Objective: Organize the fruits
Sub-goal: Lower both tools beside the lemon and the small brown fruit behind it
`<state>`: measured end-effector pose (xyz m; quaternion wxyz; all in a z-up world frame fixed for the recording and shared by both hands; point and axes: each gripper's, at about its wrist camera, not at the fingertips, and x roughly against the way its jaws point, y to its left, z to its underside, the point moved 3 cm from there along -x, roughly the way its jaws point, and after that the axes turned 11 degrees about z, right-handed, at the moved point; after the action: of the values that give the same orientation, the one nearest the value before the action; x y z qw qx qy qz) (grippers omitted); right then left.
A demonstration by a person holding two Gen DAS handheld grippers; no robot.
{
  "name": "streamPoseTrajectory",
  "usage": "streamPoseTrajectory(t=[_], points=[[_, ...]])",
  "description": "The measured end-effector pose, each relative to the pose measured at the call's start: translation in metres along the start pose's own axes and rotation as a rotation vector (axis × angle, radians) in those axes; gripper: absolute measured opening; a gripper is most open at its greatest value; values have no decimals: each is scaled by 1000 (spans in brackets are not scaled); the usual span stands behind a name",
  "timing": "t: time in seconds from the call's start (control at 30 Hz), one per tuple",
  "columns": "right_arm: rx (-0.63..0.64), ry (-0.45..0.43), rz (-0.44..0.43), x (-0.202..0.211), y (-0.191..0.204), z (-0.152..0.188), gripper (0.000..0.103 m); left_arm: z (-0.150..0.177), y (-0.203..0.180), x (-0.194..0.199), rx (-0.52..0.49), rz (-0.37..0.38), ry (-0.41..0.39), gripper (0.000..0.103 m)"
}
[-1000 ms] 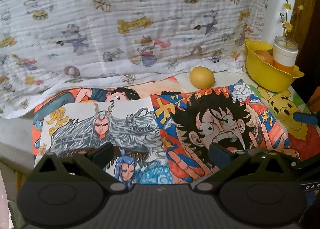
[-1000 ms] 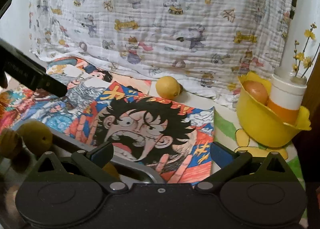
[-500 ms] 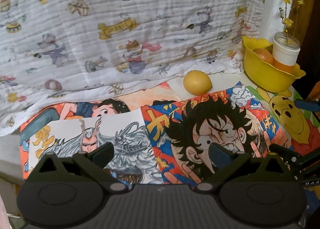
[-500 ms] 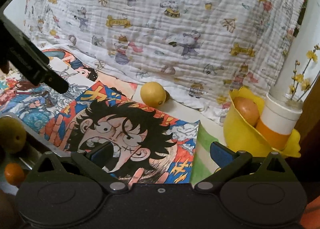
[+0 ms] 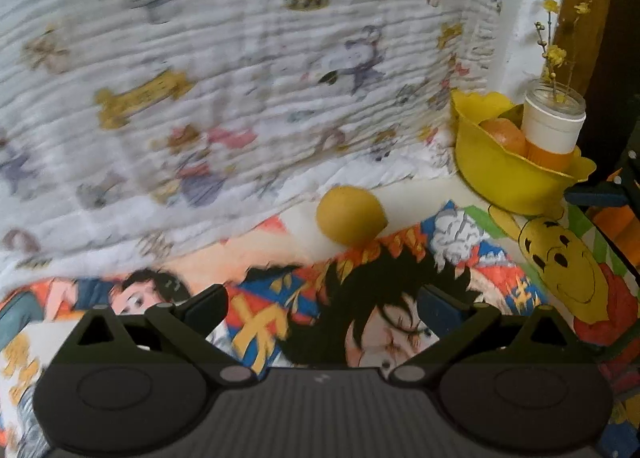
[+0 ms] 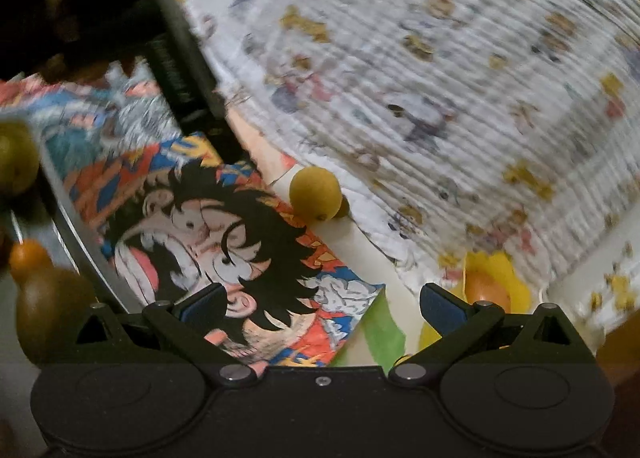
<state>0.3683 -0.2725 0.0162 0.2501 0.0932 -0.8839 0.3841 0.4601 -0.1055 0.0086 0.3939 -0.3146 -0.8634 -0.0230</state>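
From the left wrist I see my left gripper (image 5: 322,304) with its fingers spread wide and nothing between them, hovering over the comic posters (image 5: 360,298) that cover the worktop. The lemon (image 5: 350,214) lies ahead near the back edge, just where the patterned blanket (image 5: 240,77) meets the worktop; it looms larger than a second ago, so I judge I am closing on it. The yellow bowl (image 5: 504,177) sits at the back right corner, already holding an orange fruit (image 5: 503,133) and a white cup (image 5: 554,125) with dry twigs. From the right wrist, my right gripper (image 6: 322,304) is also wide and empty, and the view has rolled and blurred since half a second ago. The lemon (image 6: 316,193) is well ahead, the bowl (image 6: 496,278) now low behind the right finger, and a tray rim (image 6: 76,234) with other fruits (image 6: 16,161) shows at the left edge. The lemon remains loose, so it looks like the next pick.
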Motion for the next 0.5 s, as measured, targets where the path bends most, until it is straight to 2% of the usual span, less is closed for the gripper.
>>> streamPoseTrajectory(t=[0.2,0.33,0.5], points=[[184,-17,-26,-21,-8,1,102,-10,-6,-30,-8,12,-59,102],[324,-57,-56,-35,-13,-5,102,-12,-11,-45,-29,-11,-105,102],[472,-122,-170,-46,-19,-16,102,-12,-16,-58,-78,-42,-139,102]])
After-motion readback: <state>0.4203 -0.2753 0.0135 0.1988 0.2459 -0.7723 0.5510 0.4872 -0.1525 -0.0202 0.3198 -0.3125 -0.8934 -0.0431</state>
